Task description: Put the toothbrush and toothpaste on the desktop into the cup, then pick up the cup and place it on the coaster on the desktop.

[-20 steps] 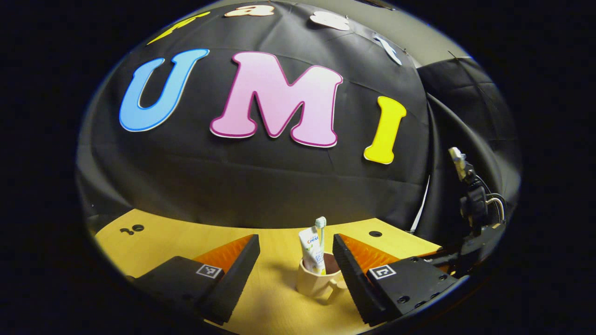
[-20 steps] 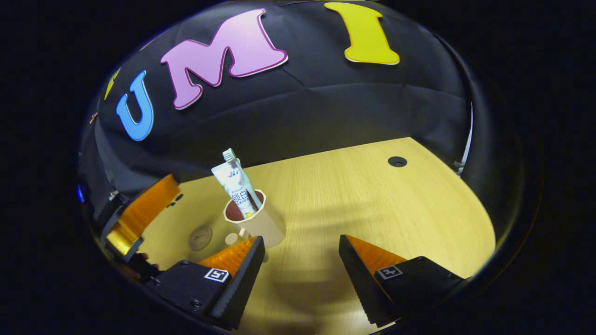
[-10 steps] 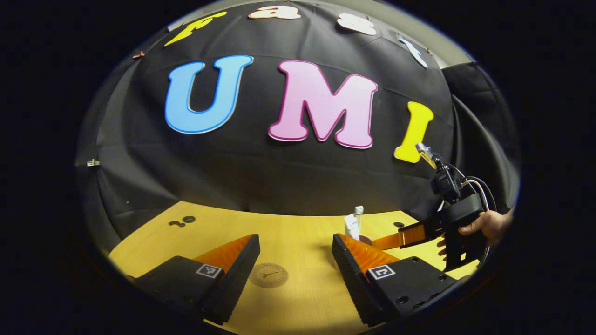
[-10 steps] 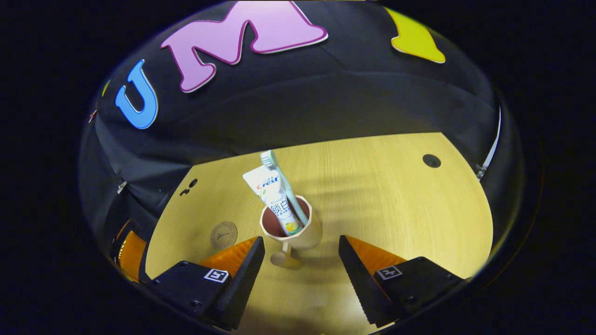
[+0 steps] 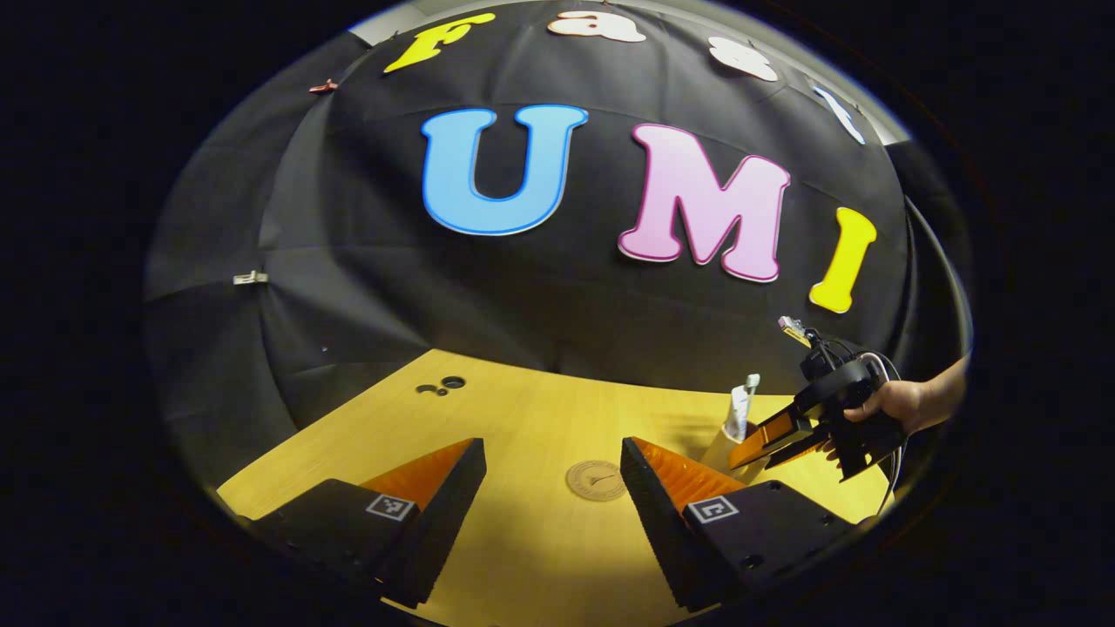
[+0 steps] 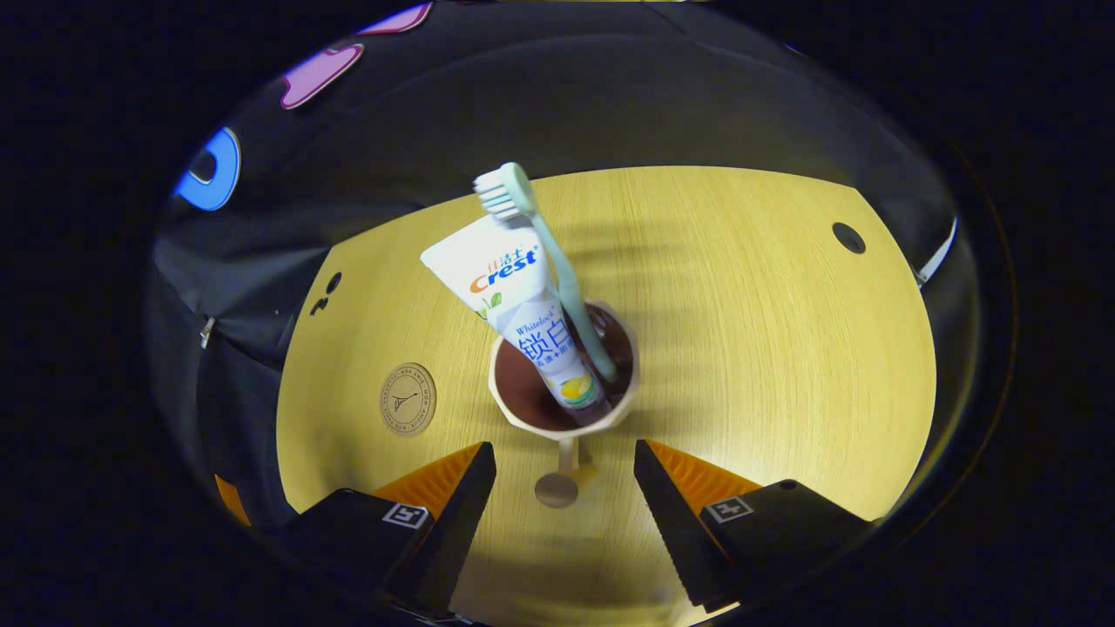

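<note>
The toothbrush (image 6: 557, 270) and the toothpaste (image 6: 523, 305) both stood leaning in the cup (image 6: 564, 383), so only the carry looked left to do. The right gripper (image 6: 564, 466) hung just over the cup, fingers spread wide to either side of its handle (image 6: 562, 475), apparently lined up to take hold there. The coaster (image 6: 407, 399) lay bare on the desktop (image 6: 766, 348), near the cup on its left. The left gripper (image 5: 552, 470) was open too, holding nothing, kept back with the coaster between its fingers as if leaving that spot free.
</note>
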Demonstrator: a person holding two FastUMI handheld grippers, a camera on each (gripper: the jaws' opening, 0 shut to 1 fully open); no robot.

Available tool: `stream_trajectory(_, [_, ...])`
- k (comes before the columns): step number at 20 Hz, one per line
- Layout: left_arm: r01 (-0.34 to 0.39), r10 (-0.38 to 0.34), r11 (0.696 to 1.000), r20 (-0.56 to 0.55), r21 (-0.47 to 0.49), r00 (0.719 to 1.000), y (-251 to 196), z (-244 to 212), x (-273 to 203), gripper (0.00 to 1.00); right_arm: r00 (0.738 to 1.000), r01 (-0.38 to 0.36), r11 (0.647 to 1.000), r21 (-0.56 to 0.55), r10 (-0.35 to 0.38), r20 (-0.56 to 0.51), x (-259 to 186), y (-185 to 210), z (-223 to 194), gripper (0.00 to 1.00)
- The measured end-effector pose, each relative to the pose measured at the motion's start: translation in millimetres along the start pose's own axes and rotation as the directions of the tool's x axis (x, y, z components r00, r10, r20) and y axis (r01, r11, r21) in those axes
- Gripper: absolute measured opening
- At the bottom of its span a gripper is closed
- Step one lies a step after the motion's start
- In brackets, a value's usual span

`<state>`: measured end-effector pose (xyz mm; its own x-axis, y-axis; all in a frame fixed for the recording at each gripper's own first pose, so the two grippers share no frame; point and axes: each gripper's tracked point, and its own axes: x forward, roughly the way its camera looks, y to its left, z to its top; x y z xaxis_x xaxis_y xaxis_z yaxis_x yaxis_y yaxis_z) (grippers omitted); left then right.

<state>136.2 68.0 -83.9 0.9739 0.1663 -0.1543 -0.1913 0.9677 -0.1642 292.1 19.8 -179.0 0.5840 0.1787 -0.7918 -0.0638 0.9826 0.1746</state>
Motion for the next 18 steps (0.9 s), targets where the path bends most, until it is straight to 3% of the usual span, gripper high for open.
stream_trajectory(6, [-0.092, 0.089, 0.995, -0.07, -0.039, 0.994, 51.0, -16.1, -22.9, 0.97, 0.988, 0.029, 0.988, -0.149, -0.051, -0.144, 25.7, 4.5, -12.9, 0.98])
stream_trajectory(11, [-0.097, 0.091, 0.994, -0.106, -0.048, 0.99, 60.7, -26.5, -33.9, 0.98, 0.98, 0.04, 0.992, -0.119, -0.062, -0.19, 33.5, 7.3, -16.9, 0.93])
stream_trajectory(13, [-0.089, 0.083, 0.995, -0.118, -0.04, 0.99, 58.7, -30.8, -35.9, 0.97, 0.977, 0.051, 0.989, -0.138, -0.078, -0.198, 34.9, 5.0, -19.2, 0.86])
stream_trajectory(14, [-0.083, 0.078, 0.996, -0.122, -0.036, 0.99, 57.1, -32.3, -36.4, 0.97, 0.976, 0.045, 0.989, -0.142, -0.074, -0.205, 34.8, 6.6, -21.7, 0.7])
stream_trajectory(17, [-0.062, 0.058, 0.998, -0.142, -0.021, 0.988, 50.6, -36.6, -38.9, 0.98, 0.975, 0.048, 0.985, -0.163, -0.082, -0.207, 36.9, 7.3, -23.4, 0.53])
stream_trajectory(18, [-0.057, 0.053, 0.998, -0.147, -0.02, 0.988, 48.6, -37.5, -38.1, 0.97, 0.975, 0.05, 0.985, -0.168, -0.085, -0.205, 38.6, 6.9, -24.1, 0.63])
